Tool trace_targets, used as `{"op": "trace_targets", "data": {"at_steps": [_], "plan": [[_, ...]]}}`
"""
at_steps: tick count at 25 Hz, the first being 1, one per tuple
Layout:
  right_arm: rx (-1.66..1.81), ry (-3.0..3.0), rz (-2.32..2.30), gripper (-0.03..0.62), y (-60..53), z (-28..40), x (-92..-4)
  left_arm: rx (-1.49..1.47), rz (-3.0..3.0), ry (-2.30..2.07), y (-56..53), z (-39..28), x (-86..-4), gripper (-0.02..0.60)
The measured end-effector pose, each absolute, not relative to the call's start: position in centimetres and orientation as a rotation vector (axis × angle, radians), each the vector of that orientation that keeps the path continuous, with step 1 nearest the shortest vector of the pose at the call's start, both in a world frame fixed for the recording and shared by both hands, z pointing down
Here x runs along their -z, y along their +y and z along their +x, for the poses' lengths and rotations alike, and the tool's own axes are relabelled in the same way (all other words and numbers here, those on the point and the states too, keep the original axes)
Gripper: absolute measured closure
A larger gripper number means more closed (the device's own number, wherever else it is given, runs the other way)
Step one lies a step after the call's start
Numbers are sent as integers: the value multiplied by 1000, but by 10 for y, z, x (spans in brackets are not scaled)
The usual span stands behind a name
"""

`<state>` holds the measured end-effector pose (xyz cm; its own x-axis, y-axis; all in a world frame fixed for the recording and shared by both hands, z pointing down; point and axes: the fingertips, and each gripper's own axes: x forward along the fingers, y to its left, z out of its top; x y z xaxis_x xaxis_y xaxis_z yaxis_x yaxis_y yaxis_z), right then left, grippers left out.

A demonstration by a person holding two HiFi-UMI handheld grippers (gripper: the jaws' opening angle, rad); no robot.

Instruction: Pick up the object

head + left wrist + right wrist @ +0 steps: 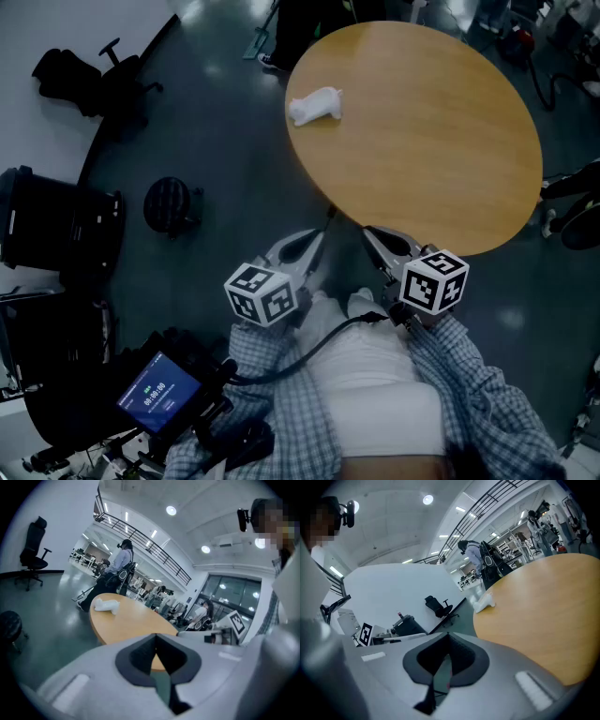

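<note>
Our left gripper (319, 239), right gripper (375, 236): fingers closed, empty. We should reach across surface (441, 141), open wide, straddle object (315, 104) midway.

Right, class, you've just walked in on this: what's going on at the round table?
A person stands at the near edge of a round wooden table, with a two-jaw gripper in each hand. The left gripper and the right gripper are both closed and empty, held close to the body and pointing toward the table. The white object lies on the far left part of the tabletop, well away from both grippers. Nothing has been picked up yet.
</note>
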<state>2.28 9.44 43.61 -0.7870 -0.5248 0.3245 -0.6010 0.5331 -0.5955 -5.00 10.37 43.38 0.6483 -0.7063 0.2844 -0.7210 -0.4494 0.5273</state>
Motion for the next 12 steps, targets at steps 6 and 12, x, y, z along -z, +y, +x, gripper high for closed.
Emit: {"op": "trace_targets", "data": {"at_steps": [6,12], "plan": [[-1100,-2656,965,591,95,20,-437,-26,2237,-1104,105,-52,-435,580],[-1099,-2653,958,591,96,20,-437,-26,2234,-1101,105,-52,-436,580]]}}
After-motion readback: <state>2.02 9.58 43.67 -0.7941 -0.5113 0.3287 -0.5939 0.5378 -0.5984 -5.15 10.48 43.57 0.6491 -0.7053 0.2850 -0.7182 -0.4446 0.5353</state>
